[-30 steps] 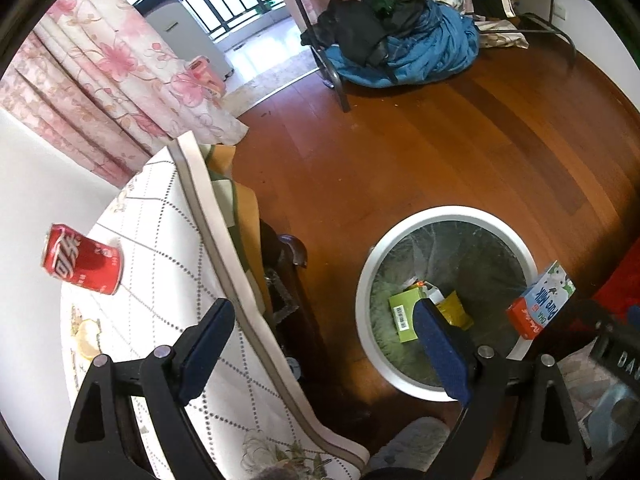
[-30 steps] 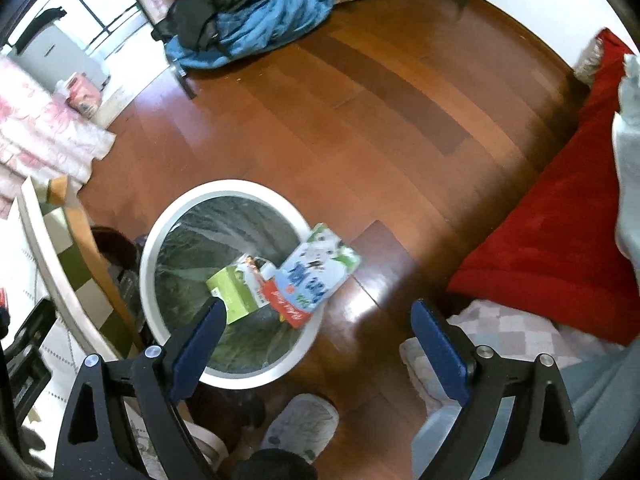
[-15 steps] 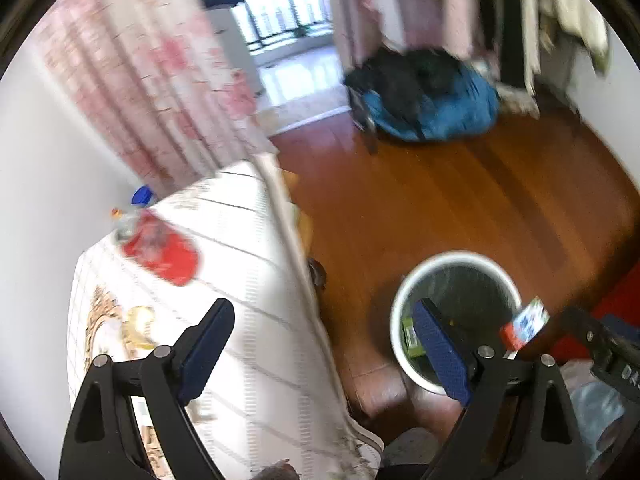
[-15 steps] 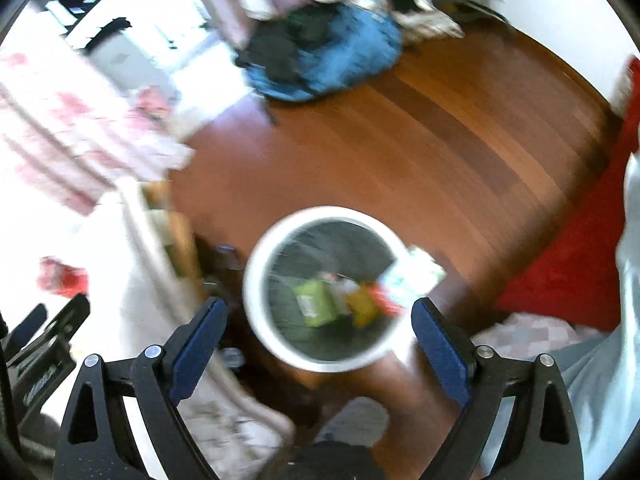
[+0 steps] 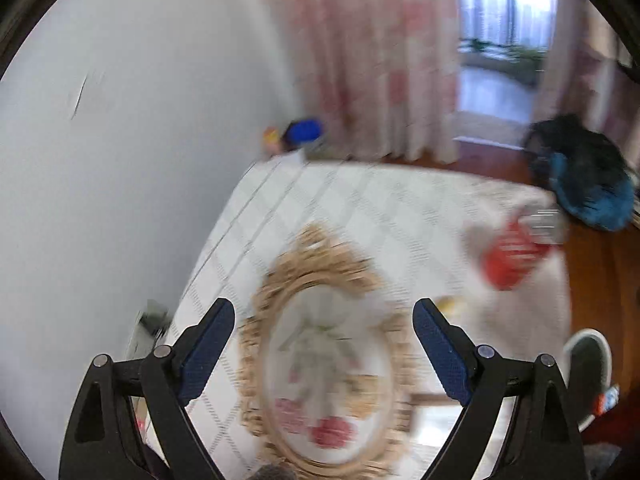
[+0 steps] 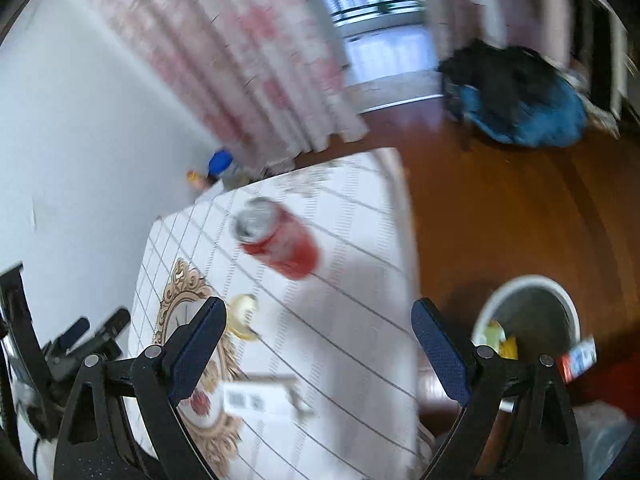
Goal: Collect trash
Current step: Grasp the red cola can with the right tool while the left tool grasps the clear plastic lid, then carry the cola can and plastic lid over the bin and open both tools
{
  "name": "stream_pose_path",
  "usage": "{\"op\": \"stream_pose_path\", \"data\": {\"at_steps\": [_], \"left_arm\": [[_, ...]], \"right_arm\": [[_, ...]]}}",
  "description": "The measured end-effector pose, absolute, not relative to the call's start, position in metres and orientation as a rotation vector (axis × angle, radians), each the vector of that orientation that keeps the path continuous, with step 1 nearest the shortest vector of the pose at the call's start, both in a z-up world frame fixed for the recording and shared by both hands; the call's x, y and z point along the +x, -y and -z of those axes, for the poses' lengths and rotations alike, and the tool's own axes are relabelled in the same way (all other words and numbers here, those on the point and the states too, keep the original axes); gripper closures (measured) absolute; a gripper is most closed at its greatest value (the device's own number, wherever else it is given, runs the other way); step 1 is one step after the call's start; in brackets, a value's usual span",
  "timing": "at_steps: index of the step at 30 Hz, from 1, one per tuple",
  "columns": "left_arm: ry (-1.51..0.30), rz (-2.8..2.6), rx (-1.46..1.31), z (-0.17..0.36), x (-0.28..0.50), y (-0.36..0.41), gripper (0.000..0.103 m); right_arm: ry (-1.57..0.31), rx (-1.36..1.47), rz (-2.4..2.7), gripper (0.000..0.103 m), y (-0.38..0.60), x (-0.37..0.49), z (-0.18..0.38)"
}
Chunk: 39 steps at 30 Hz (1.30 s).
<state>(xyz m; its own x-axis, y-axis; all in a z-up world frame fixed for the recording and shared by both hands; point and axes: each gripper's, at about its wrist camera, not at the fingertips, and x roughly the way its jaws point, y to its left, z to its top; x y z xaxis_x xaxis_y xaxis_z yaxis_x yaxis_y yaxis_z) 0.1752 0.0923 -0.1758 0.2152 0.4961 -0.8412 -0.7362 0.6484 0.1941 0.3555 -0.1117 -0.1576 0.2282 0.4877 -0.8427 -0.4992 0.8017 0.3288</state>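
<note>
We are holding both claws wide apart and empty above the bench, whose white cloth [image 6: 352,320] is carrying a thin grid of dark lines and a gilt oval flower motif [image 5: 324,364].

The thing we are after is the red drink can [image 6: 280,240], lying on its side on the cloth. In the right wrist view it is sitting ahead of the right claw [image 6: 318,344] and a little toward its left finger, well apart from the tips. Its long axis is running diagonally — silver lid end pointing away and to the left, red body trailing toward us and to the right. From the left claw [image 5: 324,344] the same can [image 5: 516,252] is lying far off to the right, near the bench edge, so we are judging the right claw the nearer and better lined up. To close across the can's round body we would probably need to twist the claw so that its fingers straddle the short way.

The can is looking like thin smooth metal, cylindrical, likely to roll on the cloth if nudged. Closer in, a pale yellowish scrap [image 6: 244,316] is lying just ahead of the left finger of the right claw, and a flat white carton with a printed code [image 6: 260,398] is lying between the fingers. The round white-rimmed bin [image 6: 528,320], dark-lined and already holding packaging, is standing on the wood floor to the right.
</note>
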Motion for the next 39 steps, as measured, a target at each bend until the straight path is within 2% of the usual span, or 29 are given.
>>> {"op": "stream_pose_path", "data": {"at_steps": [7, 12, 13, 15, 16, 22, 23, 24, 26, 27, 32, 39], "left_arm": [[-1.171, -0.813, -0.401, 0.242, 0.166, -0.143, 0.012], [-1.238, -0.679, -0.404, 0.272, 0.186, -0.146, 0.012], [-1.243, -0.654, -0.412, 0.276, 0.191, -0.146, 0.012], [-1.245, -0.617, -0.433, 0.283, 0.200, -0.145, 0.012], [-1.245, -0.599, -0.440, 0.285, 0.206, -0.144, 0.012], [-1.281, -0.528, -0.403, 0.301, 0.233, -0.130, 0.013], [-1.288, -0.527, -0.386, 0.303, 0.236, -0.128, 0.017], [-1.292, -0.524, -0.371, 0.305, 0.238, -0.126, 0.028], [-1.273, -0.514, -0.384, 0.305, 0.236, -0.125, 0.060], [-1.265, -0.504, -0.382, 0.304, 0.235, -0.123, 0.067], [-1.239, -0.533, -0.282, 0.287, 0.229, -0.112, 0.067], [-1.071, -0.477, -0.172, 0.210, 0.225, -0.045, 0.067]], "right_arm": [[-1.236, -0.252, -0.596, 0.008, -0.020, 0.378, 0.211], [-1.256, -0.316, -0.542, 0.008, -0.048, 0.396, 0.238], [-1.262, -0.321, -0.540, 0.010, -0.051, 0.397, 0.241], [-1.271, -0.327, -0.541, 0.028, -0.051, 0.397, 0.247], [-1.255, -0.348, -0.528, 0.033, -0.050, 0.397, 0.247], [-1.255, -0.343, -0.544, 0.034, -0.037, 0.401, 0.246], [-1.257, -0.342, -0.546, 0.035, -0.035, 0.401, 0.246], [-1.261, -0.335, -0.551, 0.035, -0.032, 0.401, 0.246], [-1.267, -0.310, -0.554, 0.035, -0.022, 0.401, 0.246], [-1.266, -0.301, -0.557, 0.035, -0.019, 0.400, 0.244], [-1.258, -0.215, -0.581, 0.035, 0.008, 0.395, 0.231], [-1.181, -0.005, -0.601, 0.035, 0.097, 0.380, 0.187]]}}
